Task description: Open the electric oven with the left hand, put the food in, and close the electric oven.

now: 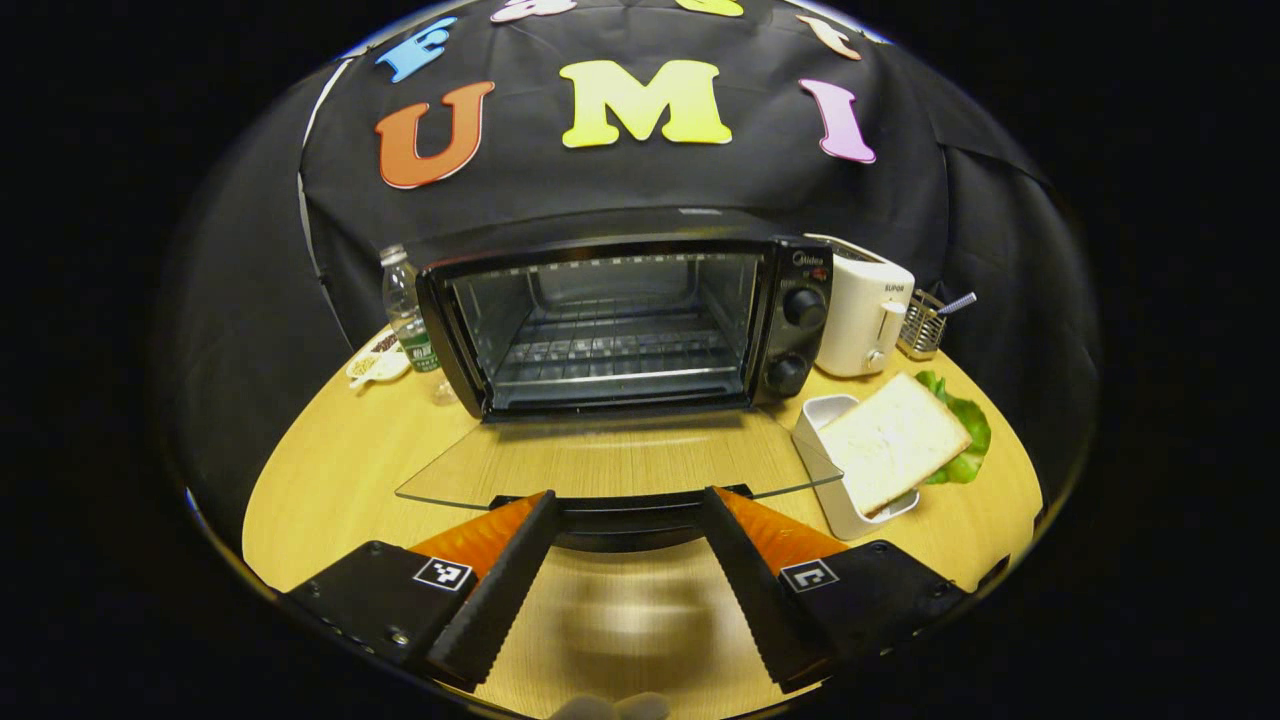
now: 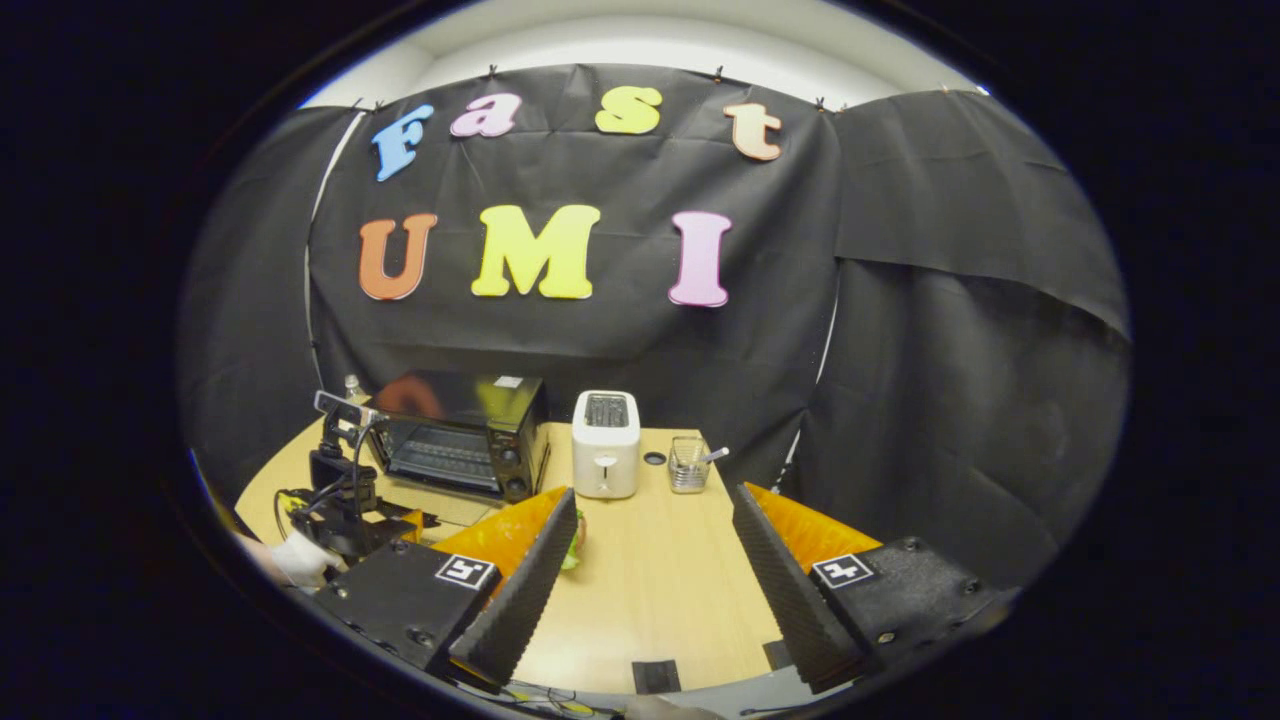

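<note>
The black electric oven [image 1: 620, 320] stands open at the middle of the wooden table, its wire rack bare. Its glass door [image 1: 600, 460] lies flat toward me. The door's dark handle [image 1: 625, 522] runs across just behind the tips of my left gripper [image 1: 630, 495], which is open and wide. A slice of white bread [image 1: 890, 440] lies on a white tray [image 1: 835, 505] right of the door, over a lettuce leaf [image 1: 968, 440]. My right gripper [image 2: 655, 495] hangs open above the table, empty, facing the toaster [image 2: 605, 445]. From there the oven [image 2: 460, 430] is at the left.
A white toaster [image 1: 865, 310] and a wire utensil basket [image 1: 922, 328] stand right of the oven. A water bottle [image 1: 405, 310] and a small dish [image 1: 375, 362] are on its left. A hand [image 2: 295, 555] holds the left gripper near the table's left edge.
</note>
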Demonstrator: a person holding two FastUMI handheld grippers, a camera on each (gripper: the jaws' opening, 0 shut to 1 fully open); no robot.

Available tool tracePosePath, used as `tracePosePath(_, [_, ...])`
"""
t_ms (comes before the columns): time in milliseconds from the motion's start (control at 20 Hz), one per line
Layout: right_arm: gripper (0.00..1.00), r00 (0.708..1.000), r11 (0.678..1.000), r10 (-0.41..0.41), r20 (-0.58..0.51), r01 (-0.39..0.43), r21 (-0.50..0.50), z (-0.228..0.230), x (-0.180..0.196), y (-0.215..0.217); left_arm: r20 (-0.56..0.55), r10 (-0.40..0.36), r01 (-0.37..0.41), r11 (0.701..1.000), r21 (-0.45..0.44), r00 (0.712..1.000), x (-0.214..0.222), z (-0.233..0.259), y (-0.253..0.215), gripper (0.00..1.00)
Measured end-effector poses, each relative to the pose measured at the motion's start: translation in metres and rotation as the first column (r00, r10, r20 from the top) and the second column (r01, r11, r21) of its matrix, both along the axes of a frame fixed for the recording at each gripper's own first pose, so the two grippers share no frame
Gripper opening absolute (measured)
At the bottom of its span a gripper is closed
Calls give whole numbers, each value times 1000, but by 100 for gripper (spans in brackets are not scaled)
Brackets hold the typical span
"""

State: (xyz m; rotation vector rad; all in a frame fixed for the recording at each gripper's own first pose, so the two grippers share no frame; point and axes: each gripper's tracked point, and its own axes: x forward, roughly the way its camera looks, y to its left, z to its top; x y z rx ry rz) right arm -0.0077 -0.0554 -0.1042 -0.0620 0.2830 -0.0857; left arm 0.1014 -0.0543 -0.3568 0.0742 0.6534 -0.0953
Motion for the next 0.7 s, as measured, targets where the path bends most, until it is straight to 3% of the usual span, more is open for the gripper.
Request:
tracePosePath(100, [92, 1000, 1000, -4, -9, 4, 0, -3, 0, 0, -62, 1, -1, 1000, -3, 998, -6, -21, 2, 95])
tracePosePath(150, [100, 1000, 1000, -7, -12, 7, -3, -5, -1, -1, -92, 2, -3, 1000, -7, 996, -8, -30, 2, 95])
tracePosePath(200, [92, 1000, 1000, -10, -15, 10, -5, -6, -2, -3, -125, 6, -7, 1000, -9, 992, -11, -41, 3, 95])
tracePosePath(250, [100, 1000, 1000, -14, -18, 14, -5, -7, -2, -4, -155, 9, -11, 1000, -12, 988, -13, -48, 3, 95])
tracePosePath(300, [100, 1000, 1000, -17, -22, 17, -4, -8, -2, -5, -171, 10, -12, 1000, -12, 985, -14, -53, 3, 100])
tracePosePath(350, [92, 1000, 1000, -20, -23, 20, -2, -9, -2, -6, -166, 6, -8, 1000, -8, 986, -14, -52, 3, 96])
tracePosePath(450, [92, 999, 1000, -25, -29, 25, 4, -12, -2, -7, -164, -2, 2, 1000, 1, 986, -14, -51, 3, 96])
tracePosePath(500, [100, 999, 1000, -21, -31, 22, 11, -13, -2, -6, -154, 2, -3, 1000, -4, 988, -13, -48, 3, 95])
tracePosePath(600, [100, 999, 1000, -16, -28, 17, 20, -13, 1, -3, -109, 2, -3, 1000, -16, 994, -13, -37, 5, 100])
tracePosePath(700, [100, 1000, 1000, -6, -24, 6, 25, -14, 3, 1, -68, 0, -2, 1000, -29, 998, -20, -23, 8, 96])
